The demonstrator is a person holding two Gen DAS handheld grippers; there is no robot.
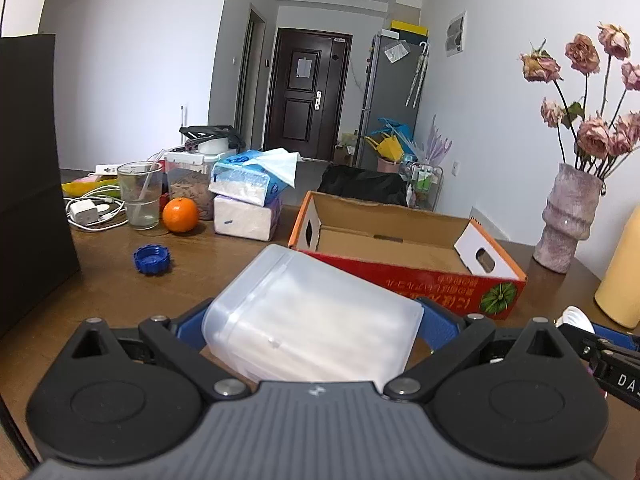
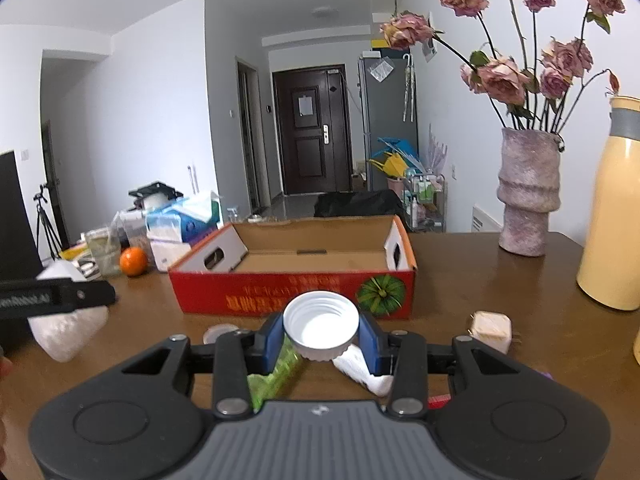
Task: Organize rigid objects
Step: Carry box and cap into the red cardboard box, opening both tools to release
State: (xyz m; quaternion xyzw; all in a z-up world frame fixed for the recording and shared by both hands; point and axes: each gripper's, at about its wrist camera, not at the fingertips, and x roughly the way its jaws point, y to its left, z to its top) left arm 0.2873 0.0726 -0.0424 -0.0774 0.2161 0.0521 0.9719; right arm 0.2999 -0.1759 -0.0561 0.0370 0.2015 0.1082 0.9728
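My left gripper (image 1: 312,316) is shut on a translucent plastic container (image 1: 308,312) and holds it tilted above the wooden table, just in front of the open red cardboard box (image 1: 400,268). My right gripper (image 2: 322,330) is shut on a white screw lid (image 2: 320,326), held in front of the same box (image 2: 296,292). A blue lid (image 1: 152,259) lies on the table to the left. A beige plug adapter (image 2: 492,330) lies to the right. The left gripper with its container (image 2: 66,320) shows at the left of the right wrist view.
An orange (image 1: 180,215), a glass (image 1: 140,194), tissue packs (image 1: 248,200) and a charger (image 1: 84,212) stand at the back left. A vase of dried roses (image 2: 528,192) and a yellow flask (image 2: 612,220) stand at the right. A green wrapper (image 2: 276,372) lies under my right gripper.
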